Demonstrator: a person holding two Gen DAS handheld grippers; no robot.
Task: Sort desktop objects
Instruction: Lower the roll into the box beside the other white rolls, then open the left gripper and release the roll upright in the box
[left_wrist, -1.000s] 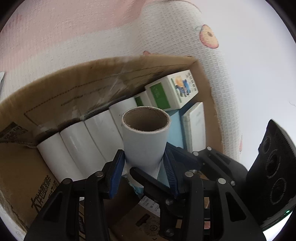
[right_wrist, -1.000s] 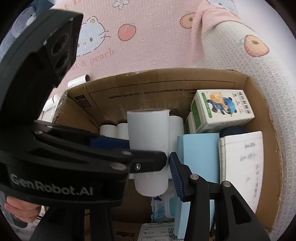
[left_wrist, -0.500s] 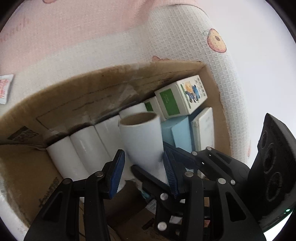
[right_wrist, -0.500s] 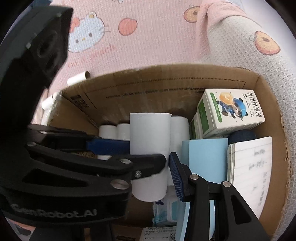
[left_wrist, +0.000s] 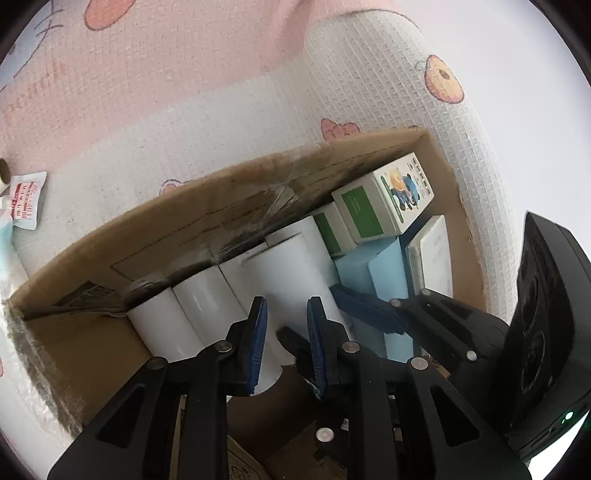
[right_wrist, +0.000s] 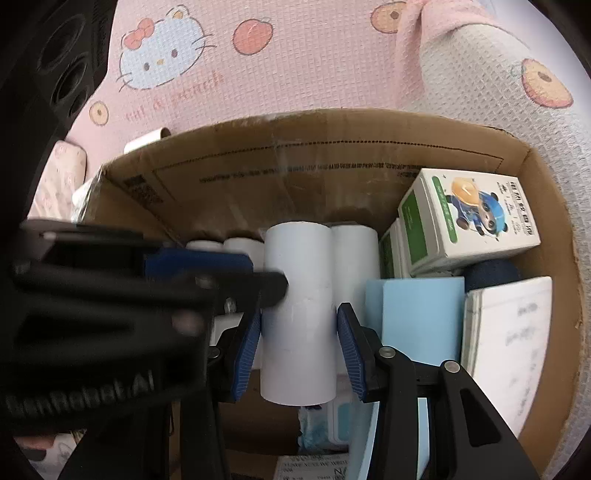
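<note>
The right gripper (right_wrist: 299, 332) pinches a white paper roll (right_wrist: 297, 314) across its middle, one blue pad on each side of the tube, and holds it upright inside the cardboard box (right_wrist: 332, 147). The roll's lower end hangs clear below the pads and its top rises above them.

The left gripper (left_wrist: 286, 332) comes in from the left of that view. Its jaws are closing, and in its own camera the blue pads (left_wrist: 258, 343) stand fairly narrow with the same roll (left_wrist: 291, 273) behind and beyond them; whether the pads touch the tube cannot be told, and they do not seem to clamp it. The right gripper's fingers (left_wrist: 373, 310) reach across at the roll's right side.

Just behind and left of the held roll, more white rolls (left_wrist: 199, 302) stand in a row along the box's back wall, and another stands touching it on the right. Farther right are light blue blocks (right_wrist: 421, 317), green-and-white cartons (right_wrist: 469, 218) stacked toward the corner, and a white notebook (right_wrist: 513, 332) against the right wall. The box sits on a pink and white cartoon-print mat (right_wrist: 295, 55); a small sachet (left_wrist: 26, 203) lies on the mat outside the box.
</note>
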